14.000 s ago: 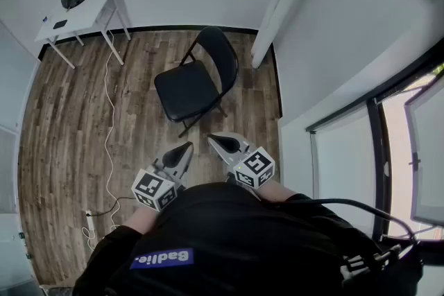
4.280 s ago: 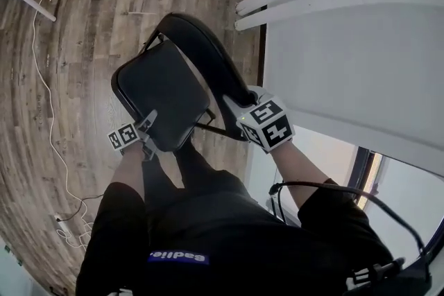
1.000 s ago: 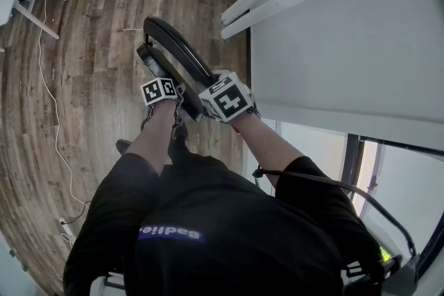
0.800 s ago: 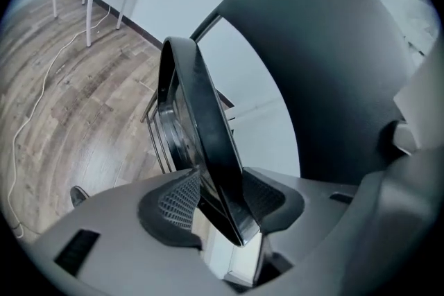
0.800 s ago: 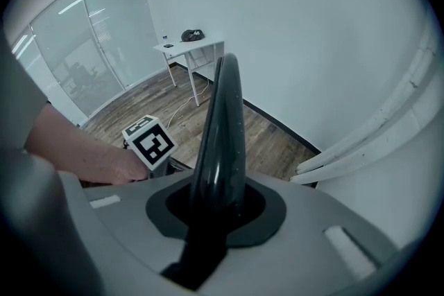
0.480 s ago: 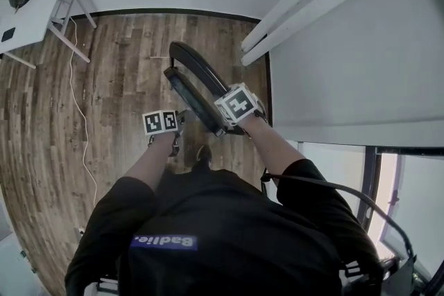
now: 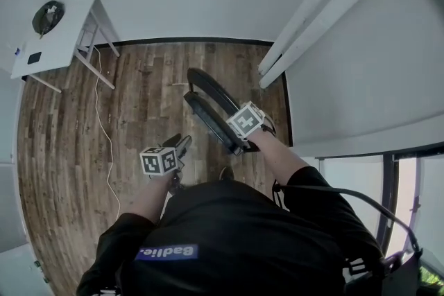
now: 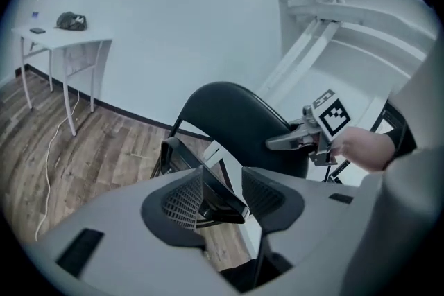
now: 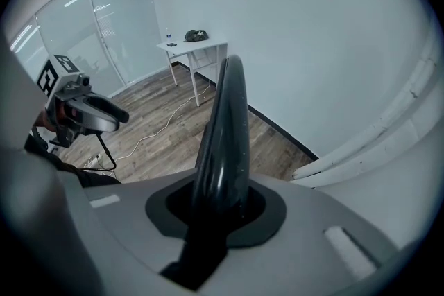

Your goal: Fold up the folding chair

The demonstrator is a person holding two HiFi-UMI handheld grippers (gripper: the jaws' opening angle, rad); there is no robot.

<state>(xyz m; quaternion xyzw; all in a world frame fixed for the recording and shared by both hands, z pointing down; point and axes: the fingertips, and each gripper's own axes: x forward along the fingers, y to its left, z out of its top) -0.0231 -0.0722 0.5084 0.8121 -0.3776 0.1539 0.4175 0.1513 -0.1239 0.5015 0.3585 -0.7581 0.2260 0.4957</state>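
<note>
The black folding chair stands folded flat on the wood floor, seat against backrest. My right gripper is shut on the top edge of the backrest, which fills the gap between its jaws. My left gripper hangs apart from the chair, to its left and nearer the person, open with nothing between its fingers. In the left gripper view its jaws point toward the chair's backrest, and the right gripper shows at that backrest's right edge. The left gripper shows at the left of the right gripper view.
A white table with a dark object on it stands in the far left corner. A white cable runs across the floor. White walls and a slanted white beam close off the right side.
My left gripper has come off the folded chair, risen and drawn back toward the person. The right gripper keeps its hold on the backrest, and the chair stays folded.
</note>
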